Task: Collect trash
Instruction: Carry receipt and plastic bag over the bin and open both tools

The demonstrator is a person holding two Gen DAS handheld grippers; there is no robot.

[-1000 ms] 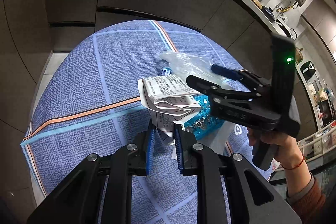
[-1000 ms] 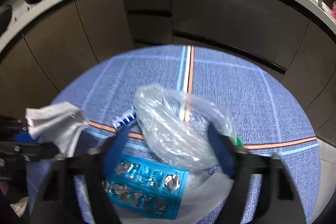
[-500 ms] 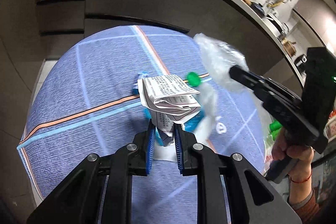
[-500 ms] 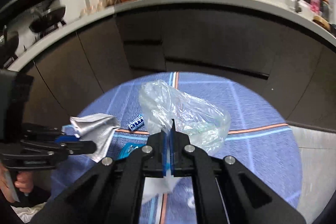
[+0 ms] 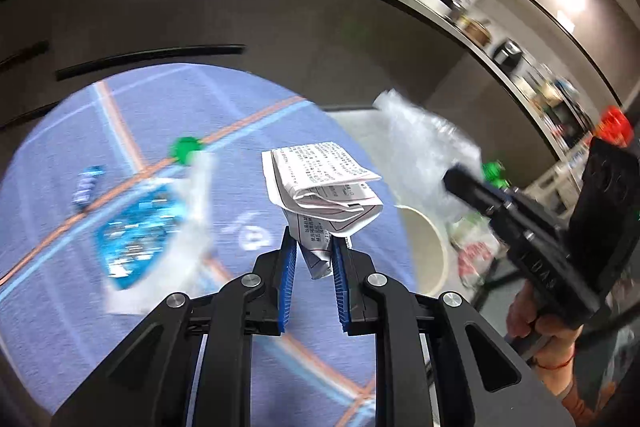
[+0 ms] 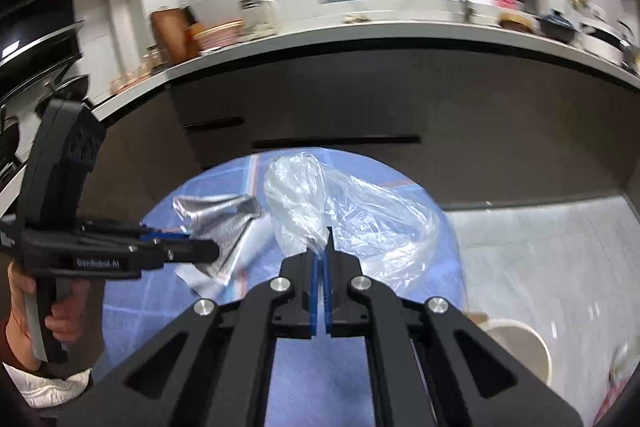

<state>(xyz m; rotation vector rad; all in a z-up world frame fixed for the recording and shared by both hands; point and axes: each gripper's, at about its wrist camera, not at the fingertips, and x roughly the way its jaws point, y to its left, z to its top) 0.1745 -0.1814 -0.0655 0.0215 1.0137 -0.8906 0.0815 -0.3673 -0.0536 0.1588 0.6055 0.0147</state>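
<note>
My left gripper (image 5: 314, 251) is shut on a folded printed paper leaflet (image 5: 322, 183) and holds it above the blue round table (image 5: 60, 147). My right gripper (image 6: 322, 247) is shut on a crumpled clear plastic bag (image 6: 360, 211), also lifted; the bag also shows in the left wrist view (image 5: 420, 147). On the table lie a blue blister pack (image 5: 136, 231), a green cap (image 5: 184, 149) and a small blue wrapper (image 5: 86, 183). A white bin (image 5: 428, 247) stands on the floor to the right; its rim also shows in the right wrist view (image 6: 516, 343).
Dark kitchen cabinets (image 6: 360, 99) curve behind the table, under a cluttered counter (image 6: 360, 27). Light tiled floor (image 6: 540, 259) lies right of the table. A bag with red print (image 5: 476, 251) and green caps (image 5: 494, 173) sits beside the bin.
Both grippers have lifted and swung right towards the floor and the bin, carrying the leaflet and the plastic bag. The right gripper, open a second ago, has closed on the bag.
</note>
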